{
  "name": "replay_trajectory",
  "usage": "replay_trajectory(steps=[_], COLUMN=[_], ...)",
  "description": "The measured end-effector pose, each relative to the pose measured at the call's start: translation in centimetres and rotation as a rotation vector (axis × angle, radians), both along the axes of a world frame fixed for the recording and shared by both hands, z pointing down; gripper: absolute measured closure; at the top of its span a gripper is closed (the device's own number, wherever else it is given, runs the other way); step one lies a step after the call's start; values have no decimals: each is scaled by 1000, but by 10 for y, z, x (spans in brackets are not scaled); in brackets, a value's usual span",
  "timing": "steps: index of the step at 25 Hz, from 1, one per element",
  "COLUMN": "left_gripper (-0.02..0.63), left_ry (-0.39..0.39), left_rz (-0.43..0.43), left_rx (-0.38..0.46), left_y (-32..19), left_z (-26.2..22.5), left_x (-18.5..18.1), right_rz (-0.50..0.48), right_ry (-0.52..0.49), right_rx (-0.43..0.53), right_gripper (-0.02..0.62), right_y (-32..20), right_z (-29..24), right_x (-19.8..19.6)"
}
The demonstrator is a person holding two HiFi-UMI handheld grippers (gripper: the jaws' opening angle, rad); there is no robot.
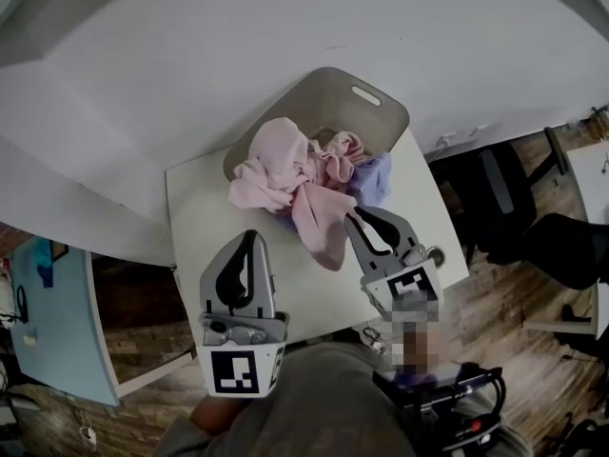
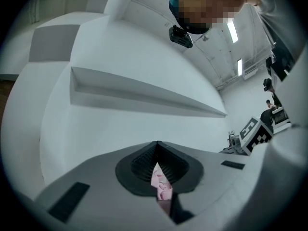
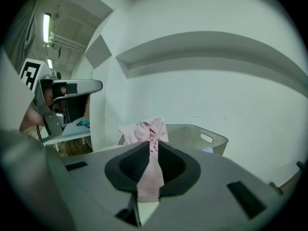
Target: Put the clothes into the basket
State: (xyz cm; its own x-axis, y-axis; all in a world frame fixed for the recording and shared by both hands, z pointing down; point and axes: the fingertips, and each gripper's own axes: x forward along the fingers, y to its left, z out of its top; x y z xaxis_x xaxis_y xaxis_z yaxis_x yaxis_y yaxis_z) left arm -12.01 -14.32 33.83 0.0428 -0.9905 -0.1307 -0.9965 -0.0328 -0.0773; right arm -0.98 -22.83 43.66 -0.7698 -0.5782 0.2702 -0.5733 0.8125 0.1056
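Note:
A grey basket [image 1: 328, 98] stands at the far edge of the white table [image 1: 205, 217]. Pink clothes [image 1: 281, 174] are heaped over its near rim, and one pink garment trails down onto the table. A lavender cloth [image 1: 376, 177] lies beside them, partly inside the basket. My right gripper [image 1: 355, 215] is at the trailing garment's right edge. In the right gripper view the right gripper [image 3: 153, 146] is shut on the pink garment [image 3: 150, 174], with the basket [image 3: 192, 134] behind. My left gripper [image 1: 249, 236] is shut, holds nothing and hovers left of the garment. In its own view, the left gripper [image 2: 157, 143] shows pink cloth [image 2: 161, 184] through the slit.
The table is small, with its right edge close to my right gripper. Black office chairs [image 1: 514, 208] stand on the wooden floor at the right. A light blue table [image 1: 48, 322] is at the lower left. A white wall rises just behind the basket.

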Motion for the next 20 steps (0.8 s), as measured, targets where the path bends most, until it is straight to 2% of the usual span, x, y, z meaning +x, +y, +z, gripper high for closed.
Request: replay_trajectory(steps=[3, 9, 13, 20], left_gripper=[598, 598, 598, 598], left_ry=[2, -9, -16, -10], left_rz=[36, 78, 90, 83], left_rx=[-1, 8, 52, 60], left_y=[0, 2, 4, 6], left_z=[-2, -11, -20, -21], left_x=[13, 29, 33, 30], right_rz=[18, 67, 61, 51], right_ry=[-98, -190, -227, -240], right_rx=[17, 52, 96, 124], right_gripper=[561, 588, 588, 589], right_y=[16, 24, 28, 35], right_z=[-13, -40, -59, -68], right_x=[7, 22, 22, 19])
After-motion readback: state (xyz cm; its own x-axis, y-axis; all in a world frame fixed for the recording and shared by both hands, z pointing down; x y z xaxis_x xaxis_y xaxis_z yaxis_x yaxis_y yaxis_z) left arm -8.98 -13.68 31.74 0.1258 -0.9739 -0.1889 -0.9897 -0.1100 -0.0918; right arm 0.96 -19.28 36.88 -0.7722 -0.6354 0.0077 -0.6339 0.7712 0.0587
